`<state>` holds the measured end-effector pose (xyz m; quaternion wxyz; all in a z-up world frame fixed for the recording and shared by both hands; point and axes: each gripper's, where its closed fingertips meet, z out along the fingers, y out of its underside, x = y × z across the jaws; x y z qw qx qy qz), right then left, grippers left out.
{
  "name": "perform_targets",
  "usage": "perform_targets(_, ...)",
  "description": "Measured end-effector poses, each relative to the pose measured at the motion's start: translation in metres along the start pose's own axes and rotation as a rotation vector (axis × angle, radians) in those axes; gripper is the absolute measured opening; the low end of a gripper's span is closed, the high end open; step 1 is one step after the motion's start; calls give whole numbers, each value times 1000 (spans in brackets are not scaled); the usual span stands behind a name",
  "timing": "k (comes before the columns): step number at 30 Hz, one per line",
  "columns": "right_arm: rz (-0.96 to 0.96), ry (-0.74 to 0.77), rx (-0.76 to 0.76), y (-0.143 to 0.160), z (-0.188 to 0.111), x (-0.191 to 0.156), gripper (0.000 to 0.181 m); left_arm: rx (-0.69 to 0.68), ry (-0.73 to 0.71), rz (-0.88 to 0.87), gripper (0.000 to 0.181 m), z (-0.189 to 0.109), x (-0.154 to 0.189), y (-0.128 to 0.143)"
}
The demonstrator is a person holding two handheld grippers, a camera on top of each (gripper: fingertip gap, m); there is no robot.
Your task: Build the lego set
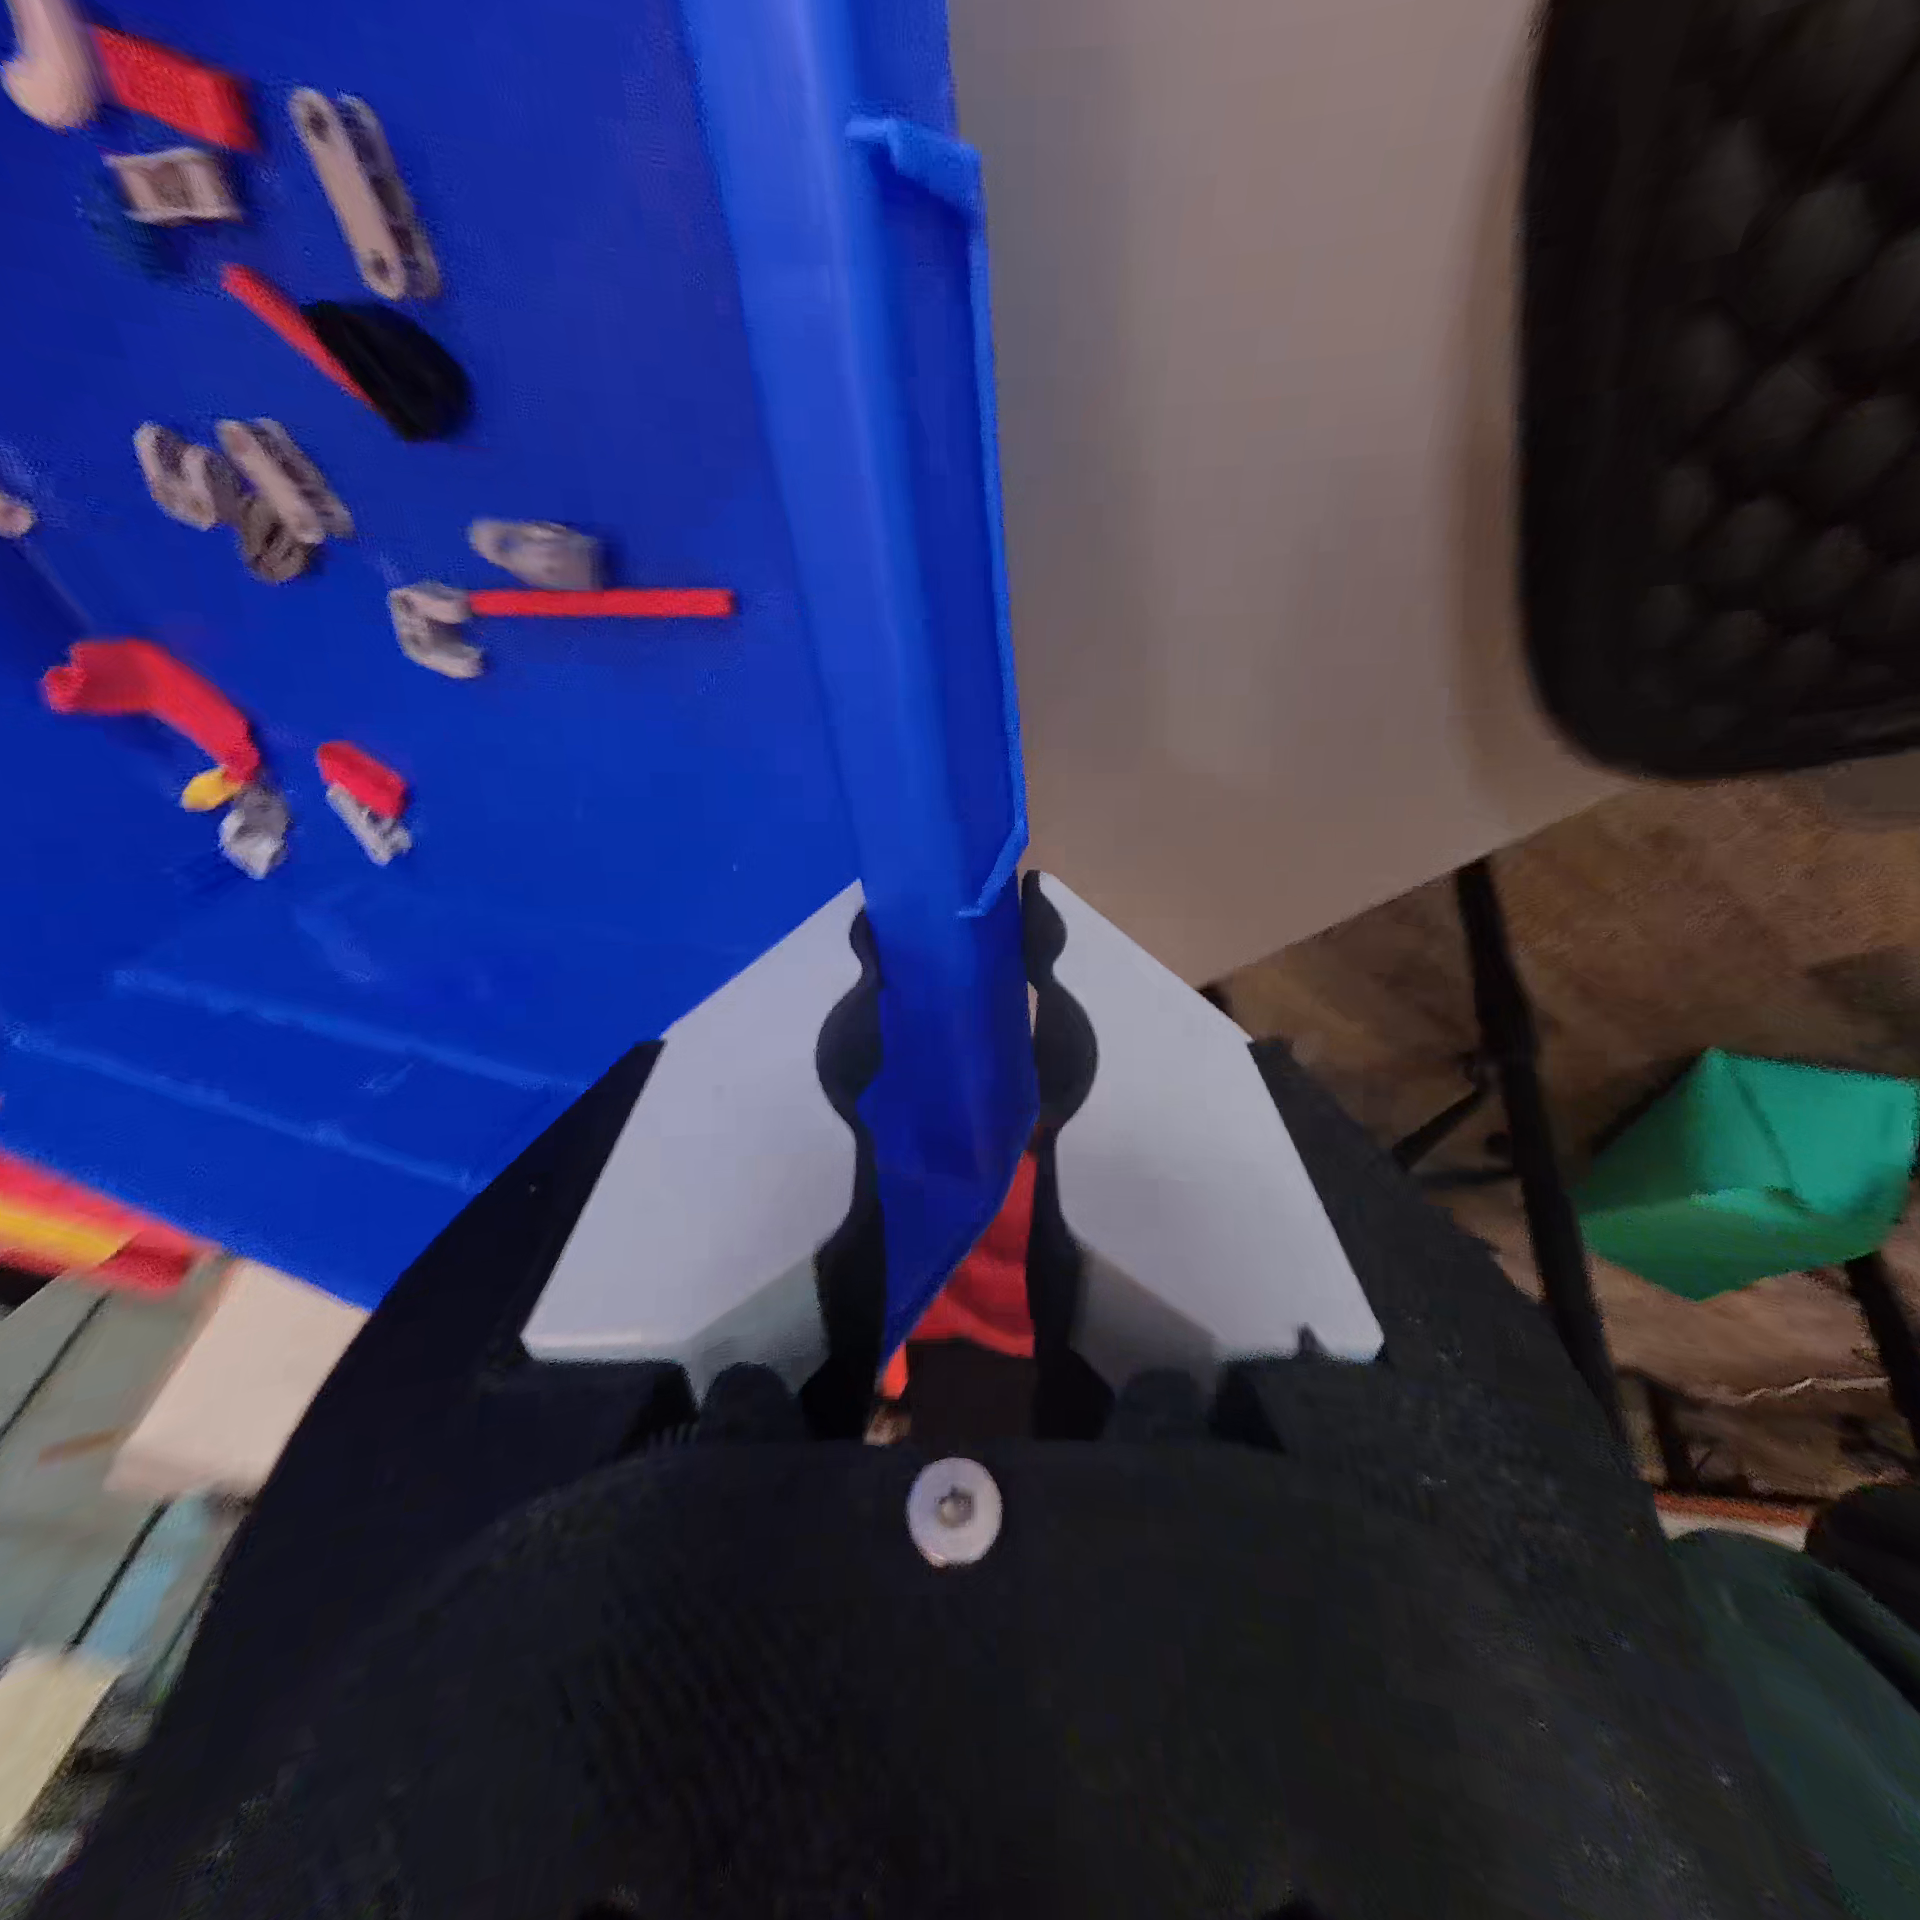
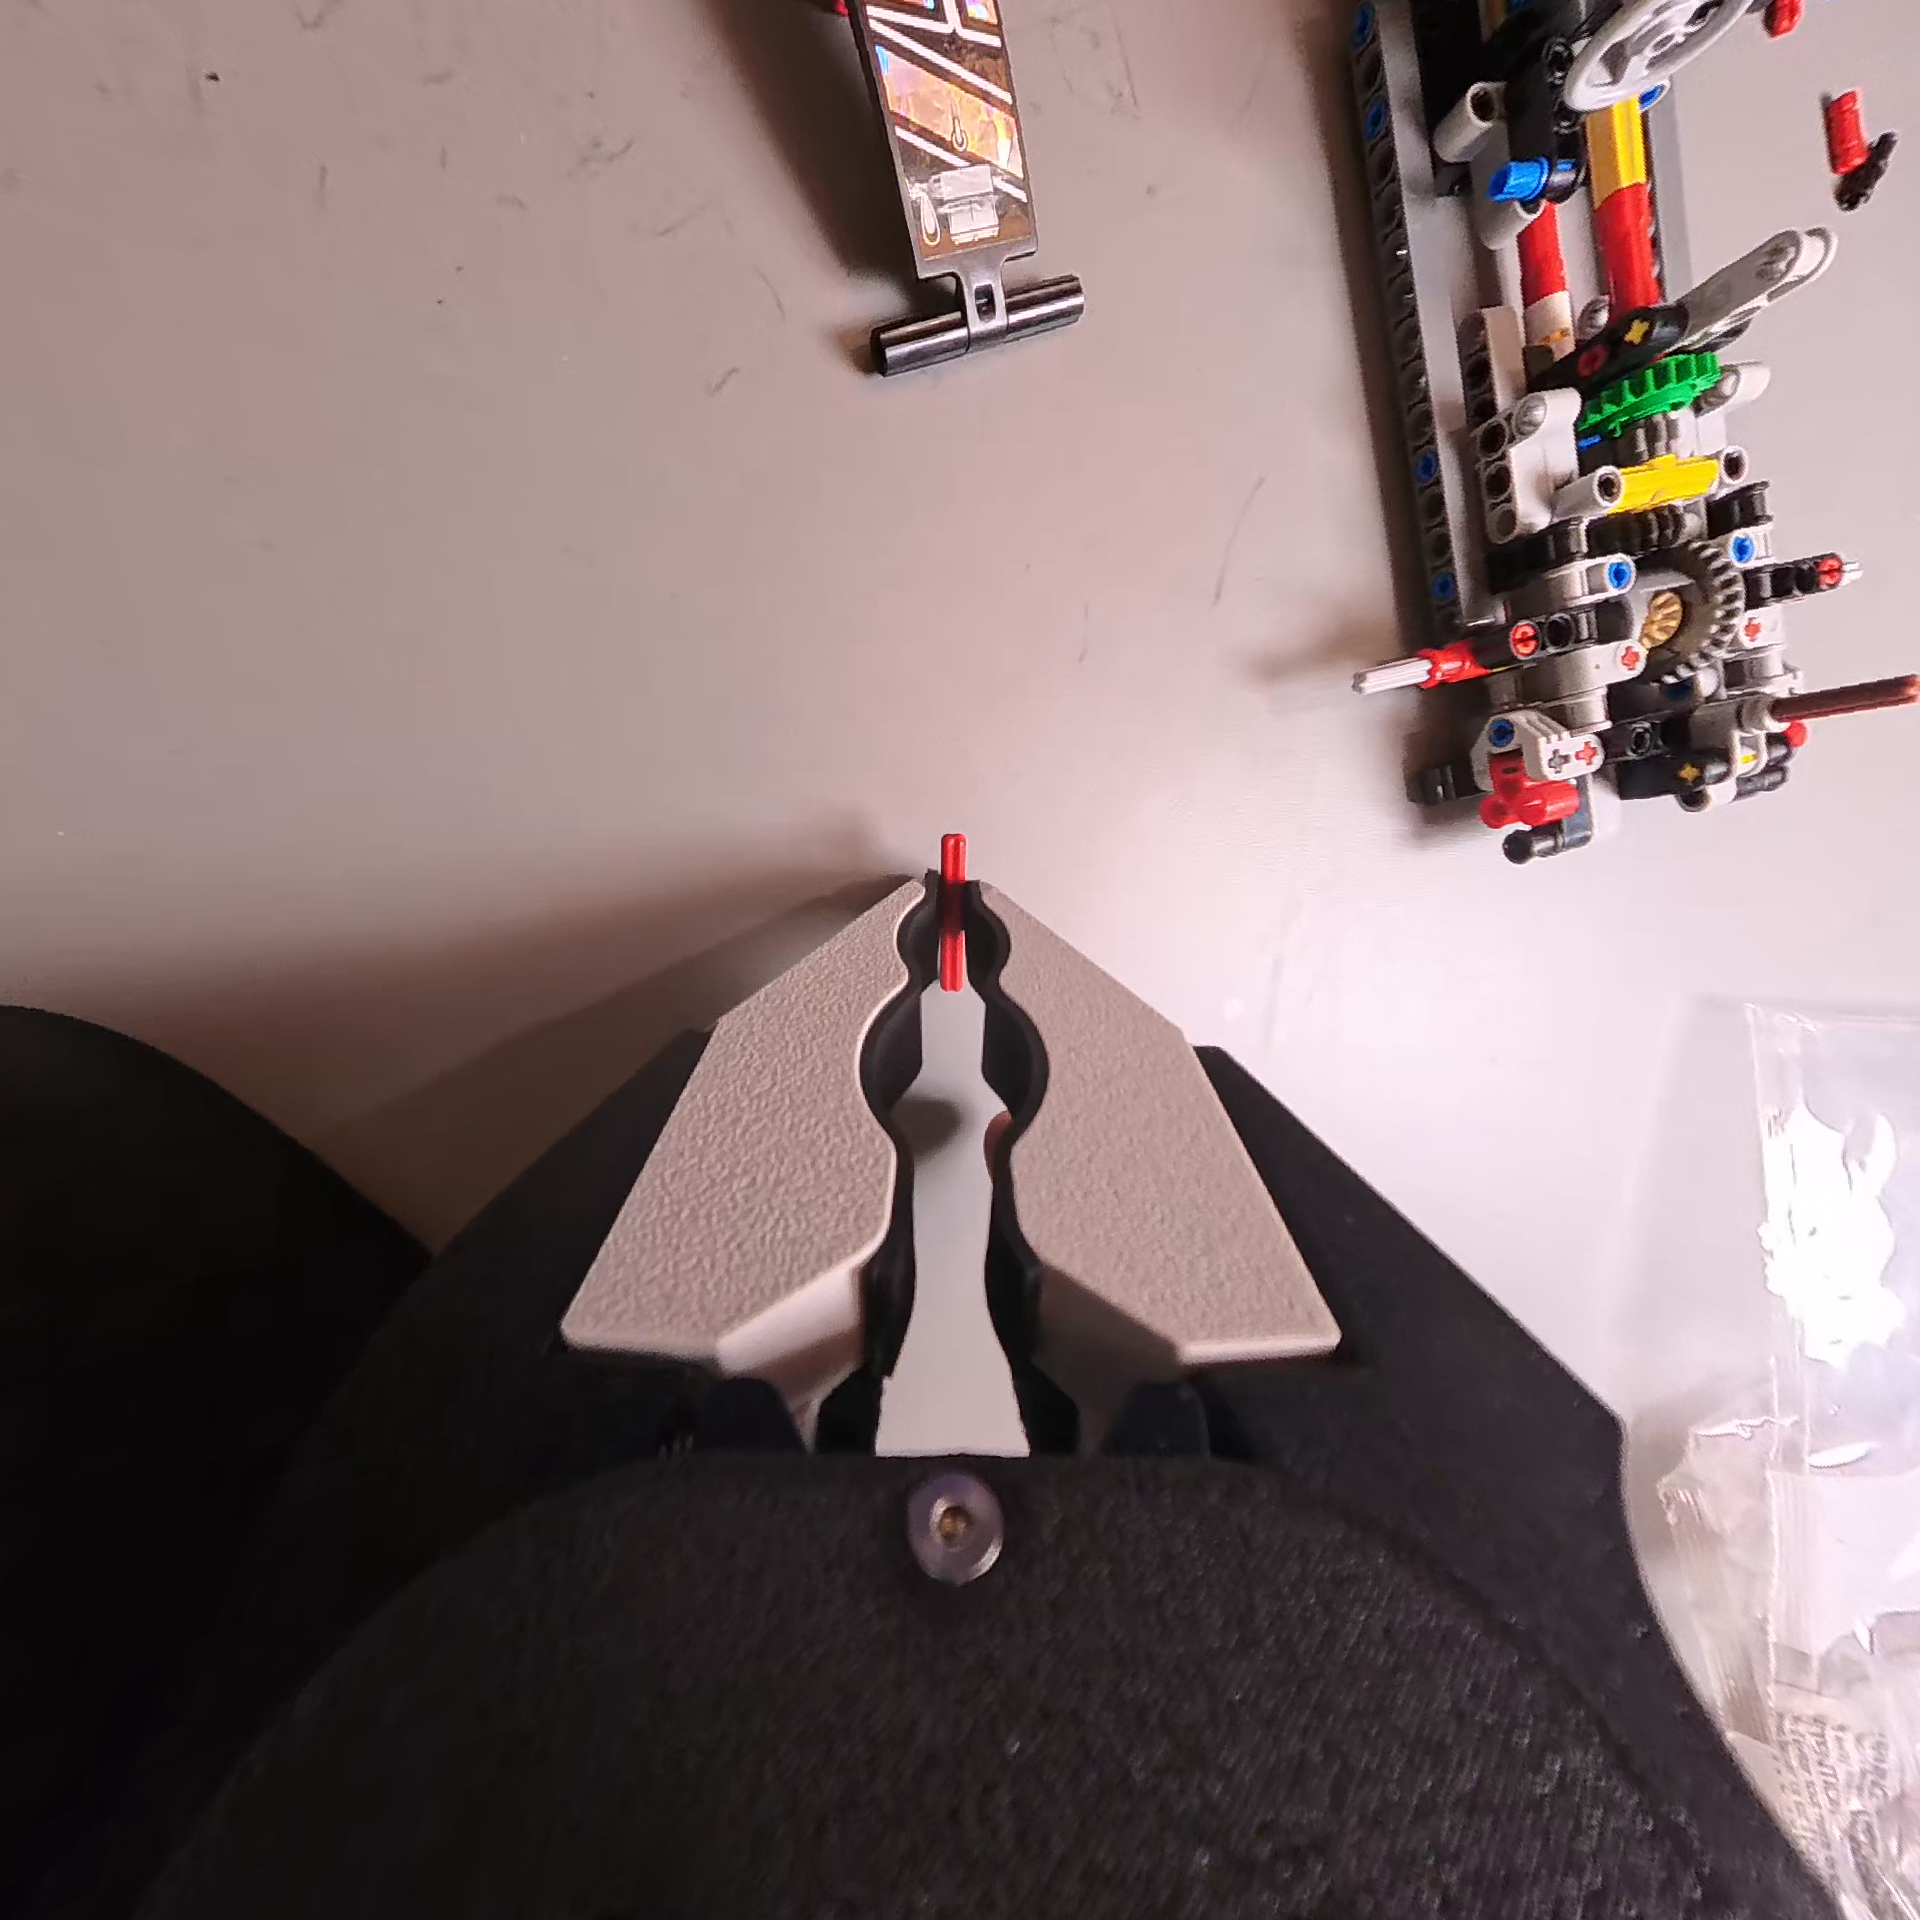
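My left gripper (image 1: 951, 914) is shut on the rim of a blue plastic bin (image 1: 582, 790), which it holds tilted. Loose lego parts lie on the bin's floor: red pieces (image 1: 145, 691), grey connectors (image 1: 358, 192), a black wheel (image 1: 390, 369) and a red axle (image 1: 603, 603). My right gripper (image 2: 953, 883) is shut on a small red lego pin (image 2: 951, 909), held upright at the fingertips just above the table. The partly built lego chassis (image 2: 1590, 468) lies on the table at the upper right of the right wrist view. A small red and black pin (image 2: 1855, 151) lies beside it.
A black panel with stickers and a crossbar (image 2: 961, 208) lies at the table's far middle. A clear plastic bag (image 2: 1818, 1351) lies at the right. A black chair back (image 1: 1725, 384) and a green box (image 1: 1745, 1174) stand off the table's edge in the left wrist view. One gripper's finger ends stand about 60 centimeters off the other's.
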<state>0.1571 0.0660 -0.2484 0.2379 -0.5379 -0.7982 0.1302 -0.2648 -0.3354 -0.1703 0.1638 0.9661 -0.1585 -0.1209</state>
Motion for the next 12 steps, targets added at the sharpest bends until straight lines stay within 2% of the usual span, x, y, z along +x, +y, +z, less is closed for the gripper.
perform_targets(4,-2,-1,5,-1,0,-1,0,163,127,-74,22,23,22,-32)
perform_targets(8,2,-27,25,-5,2,-4,0,182,148,-93,22,47,32,-49)
perform_targets(10,13,-53,47,-10,3,-6,0,192,169,-61,23,49,36,-53)
perform_targets(12,27,-75,63,-14,6,-8,0,274,248,-35,28,35,36,-58)
